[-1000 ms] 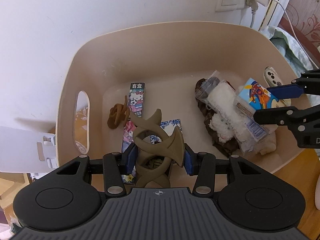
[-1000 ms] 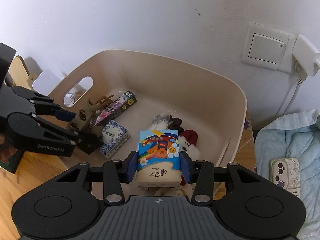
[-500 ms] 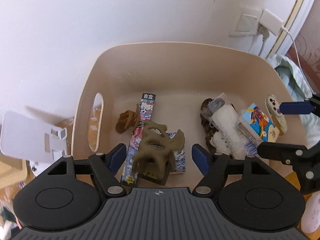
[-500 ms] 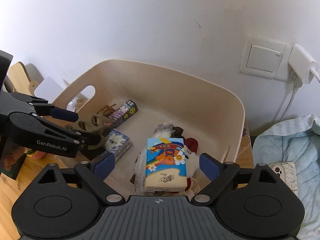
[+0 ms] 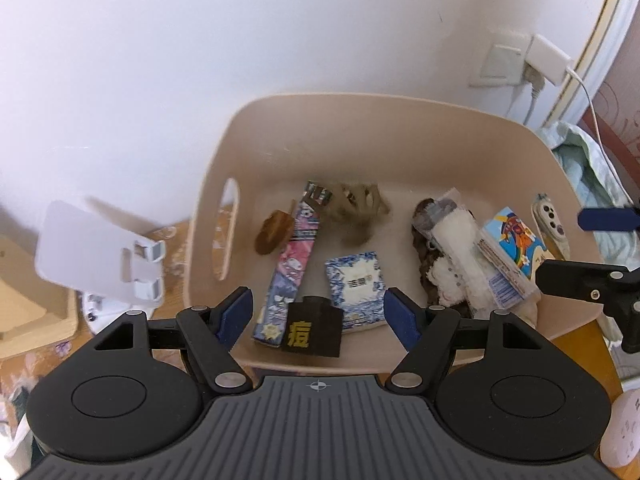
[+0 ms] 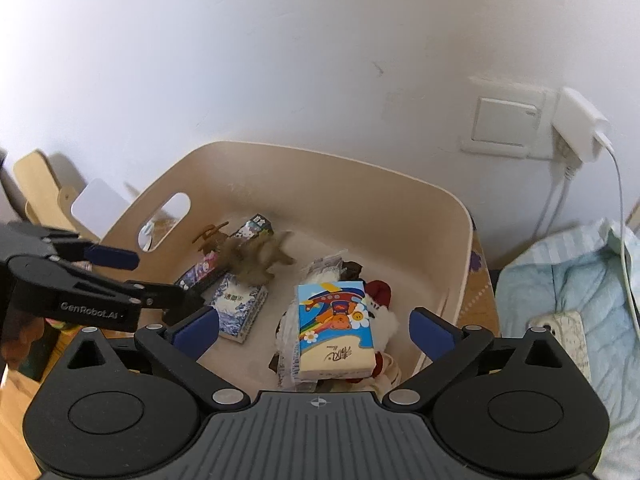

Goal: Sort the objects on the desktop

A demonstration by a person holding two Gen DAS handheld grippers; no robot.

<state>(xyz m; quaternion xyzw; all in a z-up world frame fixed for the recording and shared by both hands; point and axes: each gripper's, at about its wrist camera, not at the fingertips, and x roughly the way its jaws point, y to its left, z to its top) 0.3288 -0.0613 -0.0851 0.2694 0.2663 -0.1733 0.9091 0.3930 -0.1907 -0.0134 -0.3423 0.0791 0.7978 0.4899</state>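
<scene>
A beige bin (image 5: 400, 120) (image 6: 360, 196) stands against the wall. My left gripper (image 5: 318, 316) is open and empty above its near rim. The olive hair claw (image 5: 358, 210) (image 6: 258, 258) lies blurred on the bin floor. My right gripper (image 6: 314, 330) is open and empty above the bin's right side. The cartoon tissue pack (image 6: 334, 330) (image 5: 514, 242) rests on a heap of white and brown fabric (image 5: 448, 248). Also in the bin are a pink Hello Kitty box (image 5: 294, 264), a blue-white tissue pack (image 5: 356, 284), a small brown claw (image 5: 274, 230) and a black block (image 5: 312, 334).
A white phone stand (image 5: 96, 252) and a wooden stand (image 6: 40, 196) are left of the bin. A phone (image 6: 564, 332) lies on blue cloth (image 6: 560, 280) at right. A wall switch (image 6: 504, 120) with a plugged charger (image 6: 580, 124) is above.
Both grippers opened and drew back upward. The olive hair claw dropped from the left gripper into the bin. The cartoon tissue pack dropped from the right gripper onto the fabric heap.
</scene>
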